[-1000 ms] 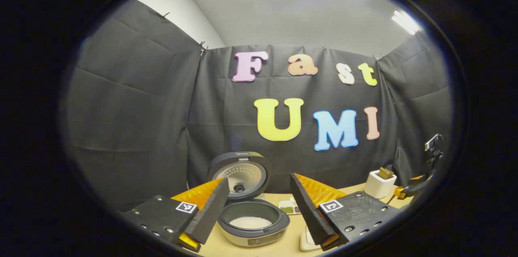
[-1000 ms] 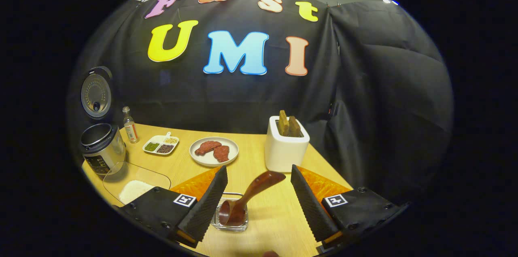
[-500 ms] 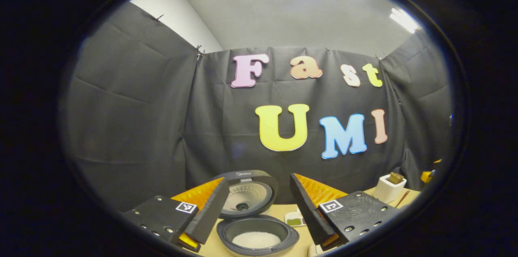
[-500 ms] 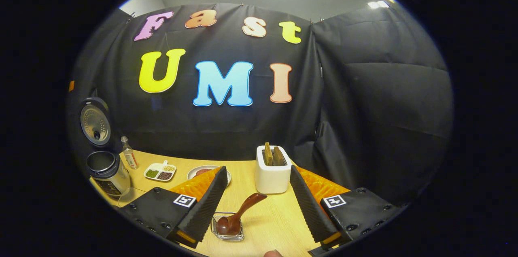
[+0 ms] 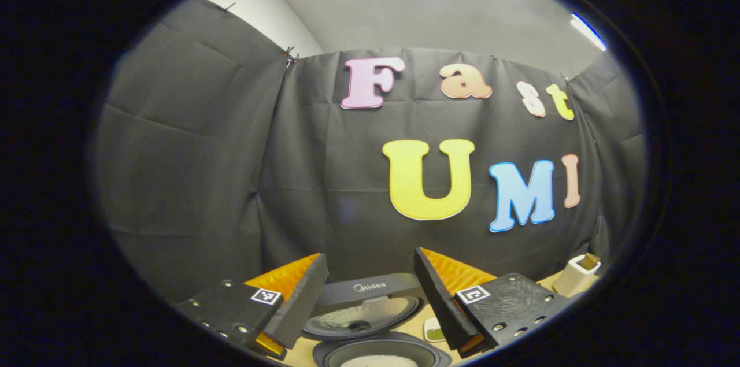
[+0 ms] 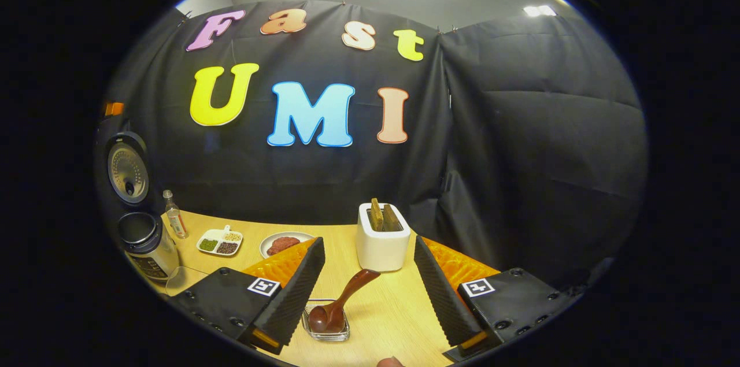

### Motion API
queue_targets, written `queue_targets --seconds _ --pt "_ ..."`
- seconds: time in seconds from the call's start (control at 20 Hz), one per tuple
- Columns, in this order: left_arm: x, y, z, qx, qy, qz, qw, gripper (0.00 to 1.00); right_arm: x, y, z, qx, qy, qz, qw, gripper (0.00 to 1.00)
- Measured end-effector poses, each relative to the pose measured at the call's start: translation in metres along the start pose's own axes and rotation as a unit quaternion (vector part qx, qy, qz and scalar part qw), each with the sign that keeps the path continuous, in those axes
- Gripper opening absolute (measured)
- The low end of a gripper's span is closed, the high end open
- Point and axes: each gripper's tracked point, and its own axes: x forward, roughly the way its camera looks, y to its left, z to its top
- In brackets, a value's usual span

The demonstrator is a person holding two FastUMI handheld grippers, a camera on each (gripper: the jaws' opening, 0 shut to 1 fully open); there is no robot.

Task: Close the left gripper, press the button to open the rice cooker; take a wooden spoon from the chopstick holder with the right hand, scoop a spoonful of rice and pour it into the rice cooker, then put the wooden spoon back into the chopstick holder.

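Left gripper view: the left hand-held gripper [image 5: 370,297] hangs spread and empty just above the cooker [image 5: 381,352], whose lid [image 5: 367,306] stands open and whose pot holds rice [image 5: 378,362]; the holder [image 5: 575,275] sits far right on the bench [image 5: 425,321]. The button step therefore reads as done. Right gripper view: the right hand-held gripper [image 6: 367,295] is spread, gripping nothing; the spoon [image 6: 341,303] lies between and beyond its fingers, bowl resting in a small glass dish [image 6: 326,326], handle slanting up toward the holder [image 6: 381,237]. The cooker [image 6: 141,240] stands well apart at far left. Judged step: returning the spoon. To do it well, close on the raised handle near its middle, lift clear of the dish, turn the spoon upright, and lower it into the holder's free slot without knocking the holder.
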Motion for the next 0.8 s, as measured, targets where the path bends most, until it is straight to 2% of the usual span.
queue_targets --seconds 0.35,0.55,0.8 --pt "0.066 0.017 -0.048 0.009 0.048 0.014 0.999 0.94 0.006 0.019 -0.008 -0.011 0.015 0.002 1.0 0.97" --pt "0.067 0.019 -0.059 -0.009 0.055 0.019 0.998 0.95 0.007 0.029 -0.007 -0.021 0.016 0.017 1.0 0.97" --pt "0.047 0.01 -0.064 -0.011 0.063 0.014 0.998 0.96 0.003 0.031 -0.006 -0.021 0.013 0.033 0.999 0.98"
